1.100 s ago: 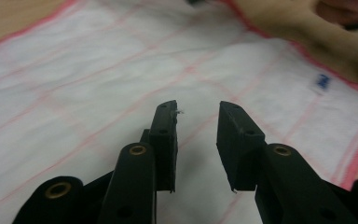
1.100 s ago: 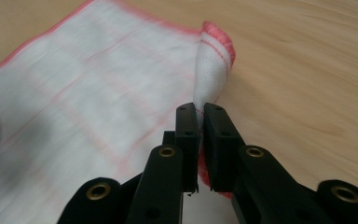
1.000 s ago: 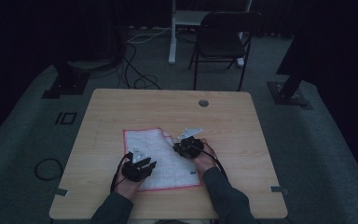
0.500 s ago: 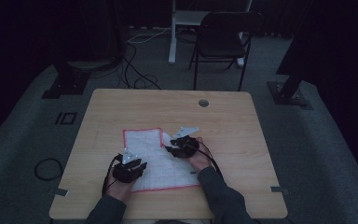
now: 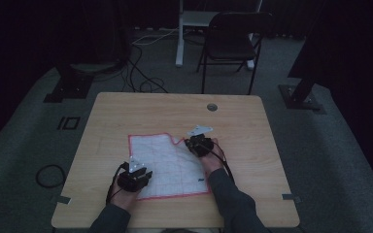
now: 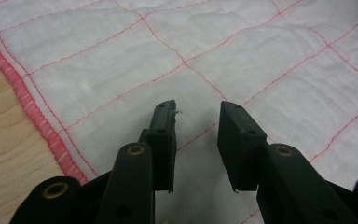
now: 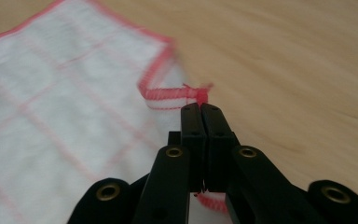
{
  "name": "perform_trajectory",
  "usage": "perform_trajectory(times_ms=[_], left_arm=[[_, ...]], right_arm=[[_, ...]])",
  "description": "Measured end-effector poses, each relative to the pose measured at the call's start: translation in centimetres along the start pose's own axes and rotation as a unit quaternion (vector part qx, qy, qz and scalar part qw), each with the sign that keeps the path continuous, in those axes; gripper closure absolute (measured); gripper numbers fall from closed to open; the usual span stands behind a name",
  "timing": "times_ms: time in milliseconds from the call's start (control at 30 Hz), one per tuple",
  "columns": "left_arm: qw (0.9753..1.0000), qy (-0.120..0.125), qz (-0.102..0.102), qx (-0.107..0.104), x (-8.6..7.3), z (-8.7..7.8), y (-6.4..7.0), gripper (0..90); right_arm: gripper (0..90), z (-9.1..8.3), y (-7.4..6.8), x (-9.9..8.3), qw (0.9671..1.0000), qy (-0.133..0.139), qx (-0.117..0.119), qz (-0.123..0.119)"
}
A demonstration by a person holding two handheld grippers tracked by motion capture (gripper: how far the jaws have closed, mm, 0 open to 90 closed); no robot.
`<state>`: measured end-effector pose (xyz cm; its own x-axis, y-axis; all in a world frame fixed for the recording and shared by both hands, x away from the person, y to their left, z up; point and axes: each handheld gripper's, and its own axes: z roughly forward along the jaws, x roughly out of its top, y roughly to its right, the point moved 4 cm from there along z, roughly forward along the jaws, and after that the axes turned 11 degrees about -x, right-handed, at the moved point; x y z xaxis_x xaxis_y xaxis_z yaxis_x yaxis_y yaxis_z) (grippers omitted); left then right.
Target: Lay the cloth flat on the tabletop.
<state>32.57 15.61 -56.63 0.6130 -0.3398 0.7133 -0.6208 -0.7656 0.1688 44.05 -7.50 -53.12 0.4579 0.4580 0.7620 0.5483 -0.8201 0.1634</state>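
Note:
A white cloth (image 5: 167, 162) with red grid lines and a red hem lies flat on the wooden table (image 5: 126, 116). My right gripper (image 5: 198, 143) is shut on the cloth's far right corner, which is lifted and folded inward; the red hem (image 7: 175, 93) pokes out past the closed jaws of that gripper (image 7: 200, 108). My left gripper (image 5: 137, 174) sits open over the cloth's near left part. Its jaws stand apart just above the white cloth (image 6: 223, 51), with nothing between them (image 6: 196, 112). The cloth's red hem (image 6: 28, 105) runs beside it on the left.
A round cable hole (image 5: 212, 107) sits near the table's far edge. Beyond the table stand a black folding chair (image 5: 233, 43), stand bases (image 5: 70, 85) and loose cables (image 5: 141, 73) on the grey floor. Bare wood (image 7: 298, 70) lies right of the cloth.
The left gripper has drawn back toward the near left corner of the cloth. The right gripper has carried the far right corner inward, folding it over.

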Motion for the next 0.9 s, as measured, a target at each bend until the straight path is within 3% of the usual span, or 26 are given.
perform_trajectory(times_ms=[200, 400, 533, 600, 700, 900], left_arm=[[0.9999, -0.003, 0.014, -0.004, -0.1, 0.0, 0.2, 67.7], [0.9995, -0.006, 0.025, -0.015, -0.2, 0.0, 0.8, 67.7], [0.9992, -0.006, 0.031, -0.024, -0.3, 0.1, 1.4, 67.2], [0.9991, -0.005, 0.034, -0.023, -0.3, 0.2, 1.5, 66.8], [0.9993, 0.004, 0.027, -0.027, -0.4, 0.2, 1.4, 64.6], [0.9995, 0.02, 0.019, -0.013, -0.1, -0.4, 0.8, 62.2]], right_arm=[[89.7, -0.9, 3.8, -0.1, 0.9981, 0.001, -0.039, 0.047], [89.6, -1.2, 6.1, -0.4, 0.9961, -0.006, -0.061, 0.064], [87.5, -1.0, 6.7, -1.0, 0.9953, -0.016, -0.071, 0.063], [79.9, -1.0, 6.8, -1.3, 0.9944, -0.02, -0.083, 0.062], [73.7, -1.4, 6.6, -1.6, 0.9948, -0.017, -0.078, 0.064], [67.1, -2.5, 5.5, -2.5, 0.9961, -0.01, -0.062, 0.061]])
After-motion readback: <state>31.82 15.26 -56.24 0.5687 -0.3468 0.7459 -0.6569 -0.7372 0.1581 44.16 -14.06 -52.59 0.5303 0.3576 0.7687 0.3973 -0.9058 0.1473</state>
